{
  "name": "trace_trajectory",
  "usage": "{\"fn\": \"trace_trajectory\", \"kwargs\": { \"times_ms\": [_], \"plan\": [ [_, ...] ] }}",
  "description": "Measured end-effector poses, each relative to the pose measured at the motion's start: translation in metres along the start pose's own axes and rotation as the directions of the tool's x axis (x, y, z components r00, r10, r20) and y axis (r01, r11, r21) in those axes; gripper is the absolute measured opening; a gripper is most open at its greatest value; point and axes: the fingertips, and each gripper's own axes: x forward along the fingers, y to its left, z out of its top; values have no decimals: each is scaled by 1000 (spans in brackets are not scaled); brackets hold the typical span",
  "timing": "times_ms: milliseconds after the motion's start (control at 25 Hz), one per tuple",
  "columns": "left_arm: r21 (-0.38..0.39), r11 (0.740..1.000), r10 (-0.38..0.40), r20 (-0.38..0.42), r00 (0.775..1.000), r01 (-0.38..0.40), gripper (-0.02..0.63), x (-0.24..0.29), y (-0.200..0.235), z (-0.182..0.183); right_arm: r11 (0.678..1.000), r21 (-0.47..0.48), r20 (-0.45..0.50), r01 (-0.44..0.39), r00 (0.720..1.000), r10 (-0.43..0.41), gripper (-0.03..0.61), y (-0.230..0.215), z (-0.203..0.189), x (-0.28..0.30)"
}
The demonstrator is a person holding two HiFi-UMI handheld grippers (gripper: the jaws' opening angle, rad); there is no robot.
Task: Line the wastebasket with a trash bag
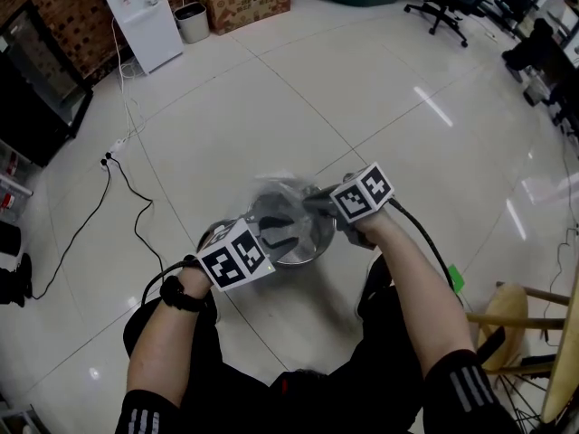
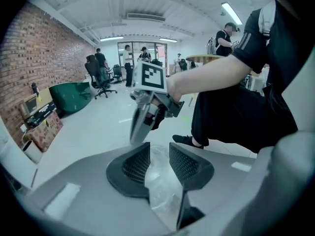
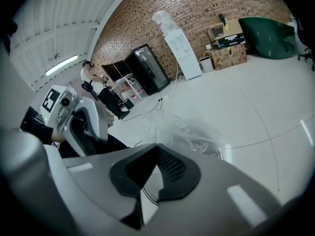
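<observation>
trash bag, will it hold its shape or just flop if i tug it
Likely floppy: the trash bag is thin clear film, crumpled over the wastebasket. Probably very light, so a tug may pull it off. Possibly slippery: it looks glossy between the left gripper's parted jaws.

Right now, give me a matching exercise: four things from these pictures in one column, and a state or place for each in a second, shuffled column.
1. left gripper
2. right gripper
3. trash bag
4. water dispenser

A. against the brick wall
B. jaws together
C. jaws apart, bag between them
D. clear, at the wastebasket

Pairs: 1-C, 2-B, 3-D, 4-A.
</observation>
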Motion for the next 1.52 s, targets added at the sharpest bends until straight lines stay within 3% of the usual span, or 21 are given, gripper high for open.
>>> {"fn": "trace_trajectory", "kwargs": {
  "times_ms": [120,240,360,480,640,800,1040,1120,1280,1520],
  "plan": [
    [-48,993,107,-1,994,-107,115,-30,36,-14,1000,-21,-17,-6,1000,5,8,3,-2,-10],
    [-101,969,224,-40,974,-227,122,-52,75,-40,999,-36,-54,-35,998,33,8,9,-10,-16],
    [-164,952,253,-53,966,-258,148,-55,98,-64,996,-47,-96,-76,993,71,8,20,-18,-18],
    [-201,957,203,-58,977,-211,193,-45,105,-81,993,-49,-128,-103,987,96,8,26,-27,-16],
    [-167,976,128,-75,989,-139,221,-31,112,-92,991,-43,-164,-124,980,115,8,29,-39,-13],
    [-151,987,39,-148,988,-61,245,-9,126,-114,990,-61,-170,-124,979,112,8,27,-42,-22],
    [-246,969,-39,-181,983,-7,244,21,129,-138,989,-61,-204,-134,972,119,8,19,-52,-36],
    [-264,965,-69,-208,976,12,204,32,122,-145,989,-61,-216,-135,969,119,8,17,-55,-36],
    [-275,960,-121,-231,965,54,-4,44,110,-146,987,-59,-256,-152,958,132,8,17,-60,-30],
    [-299,931,-288,-252,924,208,-6,48,71,-148,976,-72,-323,-204,931,171,8,26,-73,-29]
  ]
}}
